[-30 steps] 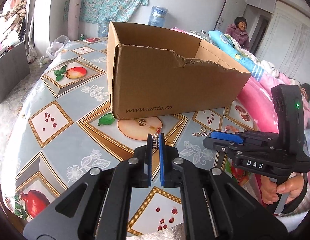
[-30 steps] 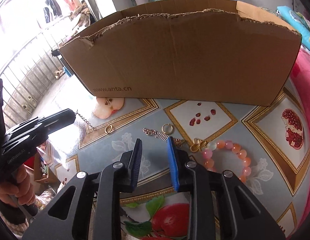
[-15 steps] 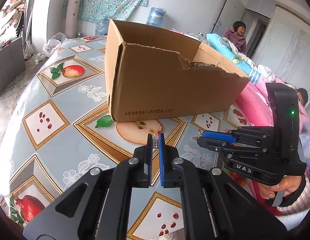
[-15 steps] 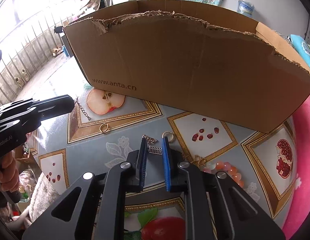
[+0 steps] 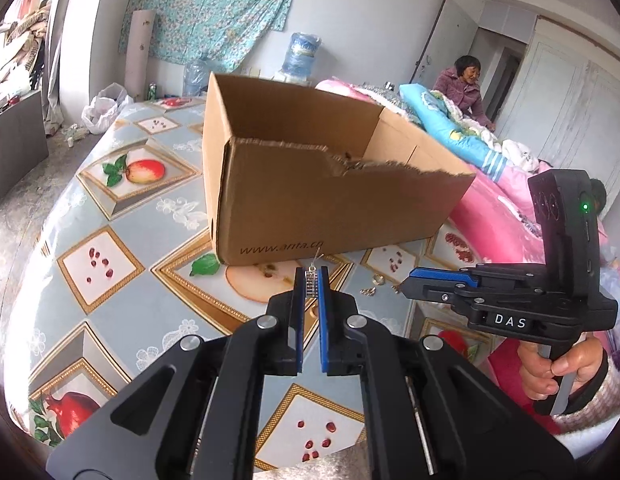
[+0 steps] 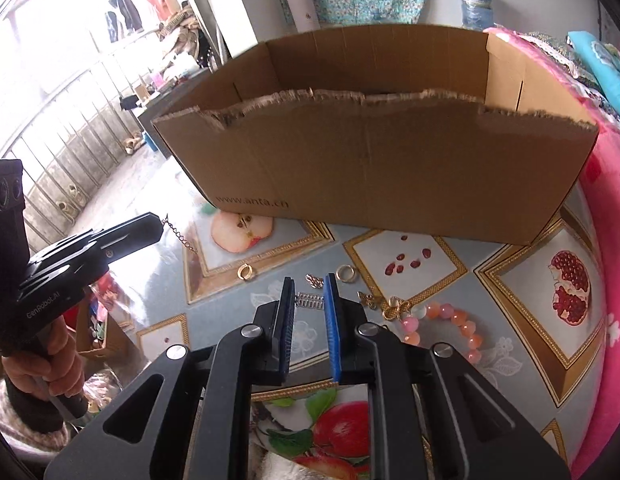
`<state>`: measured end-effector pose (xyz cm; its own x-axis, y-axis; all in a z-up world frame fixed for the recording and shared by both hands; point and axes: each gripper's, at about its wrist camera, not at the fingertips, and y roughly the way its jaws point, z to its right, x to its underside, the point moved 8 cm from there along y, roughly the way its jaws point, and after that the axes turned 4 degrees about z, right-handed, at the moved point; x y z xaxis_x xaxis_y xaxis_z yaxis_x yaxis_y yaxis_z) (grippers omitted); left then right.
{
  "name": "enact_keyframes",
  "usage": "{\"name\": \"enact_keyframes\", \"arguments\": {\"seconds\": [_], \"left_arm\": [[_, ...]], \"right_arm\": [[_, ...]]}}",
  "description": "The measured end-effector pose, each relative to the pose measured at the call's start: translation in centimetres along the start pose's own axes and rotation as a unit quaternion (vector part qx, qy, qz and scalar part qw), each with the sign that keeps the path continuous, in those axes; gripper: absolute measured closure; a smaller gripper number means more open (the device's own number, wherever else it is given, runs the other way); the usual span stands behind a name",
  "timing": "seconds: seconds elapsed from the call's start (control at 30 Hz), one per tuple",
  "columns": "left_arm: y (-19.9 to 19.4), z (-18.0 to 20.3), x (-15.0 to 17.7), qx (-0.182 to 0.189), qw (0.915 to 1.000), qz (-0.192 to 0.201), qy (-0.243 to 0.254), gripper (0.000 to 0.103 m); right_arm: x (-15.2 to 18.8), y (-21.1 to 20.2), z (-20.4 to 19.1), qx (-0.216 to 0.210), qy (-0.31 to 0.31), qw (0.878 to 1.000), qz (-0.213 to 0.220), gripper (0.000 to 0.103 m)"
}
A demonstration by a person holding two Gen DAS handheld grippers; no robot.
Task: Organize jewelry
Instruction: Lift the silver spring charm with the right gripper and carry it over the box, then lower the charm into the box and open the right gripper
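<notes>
My left gripper [image 5: 311,276] is shut on a small silver chain piece [image 5: 311,282]; from the right wrist view its fingertips [image 6: 151,224] hold a thin chain [image 6: 179,234] that hangs toward the table. My right gripper [image 6: 309,286] is shut on a silver ladder-shaped jewelry piece [image 6: 309,301] and holds it above the table; it also shows in the left wrist view [image 5: 406,284]. An open cardboard box [image 5: 322,196] stands just beyond both grippers. On the tablecloth lie gold rings [image 6: 245,271], a gold charm [image 6: 394,307] and a pink bead bracelet [image 6: 450,328].
The box [image 6: 390,168] has a torn front rim. The table carries a fruit-patterned cloth [image 5: 109,216]. A pink quilt [image 6: 606,216] lies at the right edge. A woman [image 5: 466,88] stands at the back right.
My right gripper has closed on the silver ladder-shaped piece and risen. My left gripper, still holding its chain, has risen, so the box interior now shows.
</notes>
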<state>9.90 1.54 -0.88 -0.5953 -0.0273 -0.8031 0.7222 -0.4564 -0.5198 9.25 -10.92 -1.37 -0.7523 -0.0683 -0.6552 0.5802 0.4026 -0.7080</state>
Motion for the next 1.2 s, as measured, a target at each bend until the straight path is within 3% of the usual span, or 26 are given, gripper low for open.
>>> {"name": "enact_keyframes", "arguments": {"seconds": [0.2, 0.37, 0.53, 0.7, 0.9, 0.93, 1.0, 1.2], "left_arm": [[-3.5, 3.6, -5.8, 0.048, 0.9963, 0.061, 0.036, 0.098], [-1.9, 5.7, -11.1, 0.087, 0.9935, 0.060, 0.043, 0.098], [5.3, 6.0, -14.4, 0.107, 0.9940, -0.016, 0.017, 0.098], [13.4, 4.9, -14.8, 0.074, 0.9925, -0.096, 0.015, 0.098], [19.0, 2.7, -13.2, 0.046, 0.9842, -0.171, -0.004, 0.096], [19.1, 2.6, -12.9, 0.045, 0.9831, -0.177, -0.010, 0.093], [19.3, 2.2, -12.9, 0.041, 0.9835, -0.175, -0.014, 0.075], [18.7, 2.0, -13.1, 0.038, 0.9857, -0.163, -0.019, 0.073]], "right_arm": [[-5.3, -5.5, -1.4, -0.034, -0.015, 0.996, 0.085, 0.088], [-10.7, -7.3, -0.4, -0.034, -0.020, 0.992, 0.121, 0.088], [-14.7, -3.0, 3.7, -0.022, 0.028, 0.998, 0.059, 0.088], [-16.2, 3.0, 7.3, -0.014, 0.059, 0.998, -0.017, 0.088], [-16.8, 6.9, 9.6, 0.012, 0.066, 0.996, -0.056, 0.087], [-16.9, 7.3, 9.9, 0.012, 0.065, 0.996, -0.058, 0.087], [-17.1, 7.7, 10.3, 0.015, 0.063, 0.996, -0.058, 0.085], [-17.5, 7.1, 11.1, 0.023, 0.063, 0.997, -0.040, 0.081]]}}
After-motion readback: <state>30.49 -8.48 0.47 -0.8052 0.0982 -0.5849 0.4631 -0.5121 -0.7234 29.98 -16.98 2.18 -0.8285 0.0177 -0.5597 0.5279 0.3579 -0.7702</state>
